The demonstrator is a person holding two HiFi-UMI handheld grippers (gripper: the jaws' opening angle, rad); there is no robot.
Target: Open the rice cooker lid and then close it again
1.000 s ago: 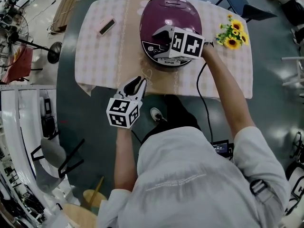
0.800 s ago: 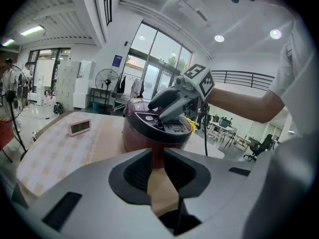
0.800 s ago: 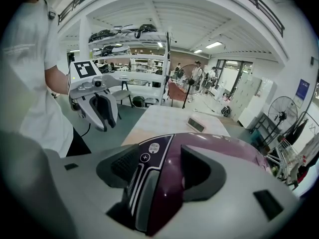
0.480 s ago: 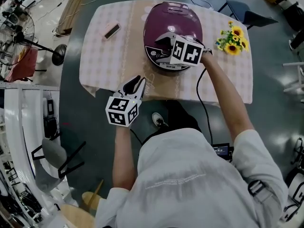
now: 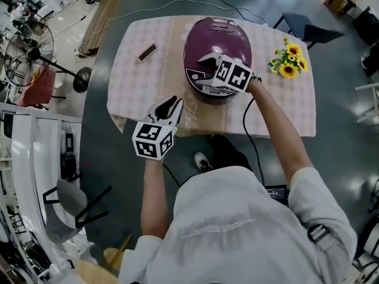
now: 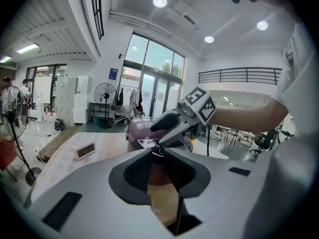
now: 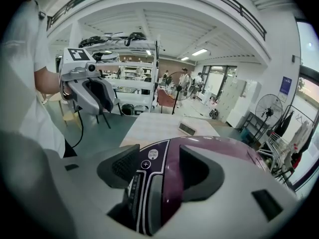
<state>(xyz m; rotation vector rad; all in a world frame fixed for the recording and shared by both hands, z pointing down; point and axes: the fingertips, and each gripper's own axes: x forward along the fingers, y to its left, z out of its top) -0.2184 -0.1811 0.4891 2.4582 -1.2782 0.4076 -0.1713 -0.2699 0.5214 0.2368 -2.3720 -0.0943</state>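
The purple rice cooker (image 5: pixel 219 34) stands on the checked table (image 5: pixel 136 87) with its lid down. My right gripper (image 5: pixel 204 64) is at the cooker's front, above the control panel. In the right gripper view (image 7: pixel 157 158) its jaws have just been closing. They straddle the lid's front edge and the grey latch (image 7: pixel 149 203), and the pads do not visibly press. My left gripper (image 5: pixel 172 102) hovers over the table's near edge, left of the cooker. Its jaws stand narrowly apart with nothing between them (image 6: pixel 160 156). From there the cooker (image 6: pixel 137 131) and the right gripper (image 6: pixel 159 132) show ahead.
A small clock-like device (image 5: pixel 147 52) lies at the table's far left. Sunflowers (image 5: pixel 288 61) sit at the right. A black cable (image 5: pixel 247 120) hangs off the front edge. A standing fan (image 5: pixel 35 46) and a chair (image 5: pixel 305 19) stand around the table.
The right gripper's jaws have narrowed at the cooker's front. The left gripper has lifted a little near the table's edge. The lid stays down.
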